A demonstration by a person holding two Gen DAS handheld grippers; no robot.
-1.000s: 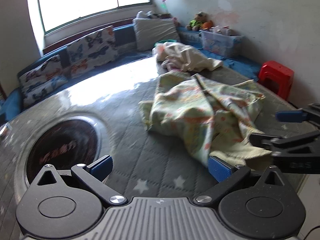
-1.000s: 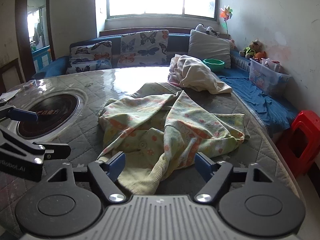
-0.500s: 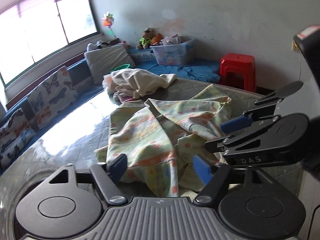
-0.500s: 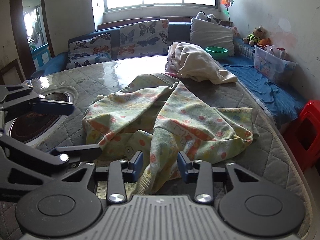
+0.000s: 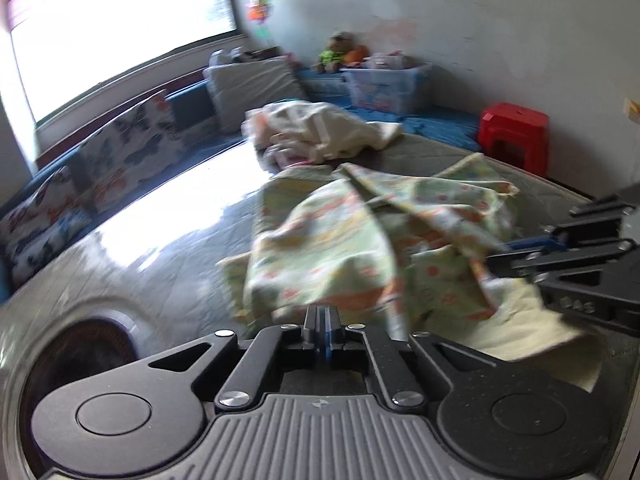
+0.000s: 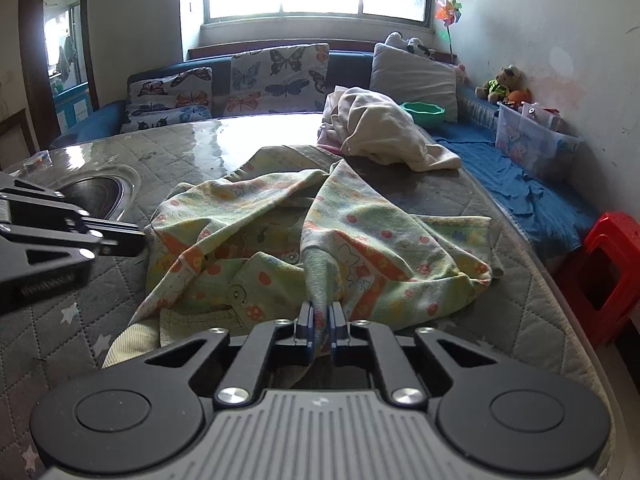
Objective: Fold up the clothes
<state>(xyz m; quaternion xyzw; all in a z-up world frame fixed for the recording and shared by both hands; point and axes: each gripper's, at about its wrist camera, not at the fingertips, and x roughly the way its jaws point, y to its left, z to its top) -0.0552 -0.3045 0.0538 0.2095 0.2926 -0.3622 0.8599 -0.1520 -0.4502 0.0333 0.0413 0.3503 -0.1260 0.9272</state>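
On the quilted table [image 6: 520, 312], the printed garment [image 6: 360, 248] lies crumpled. The right gripper [image 6: 320, 322] pinches a fold of its near edge between its 2 fingers. The left gripper [image 5: 321, 326] is fully closed at the garment's left edge; whether it holds cloth is unclear.

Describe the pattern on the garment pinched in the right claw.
The garment is pale green-yellow with orange bands and small red, cartoon-like prints; clearest in the right wrist view.
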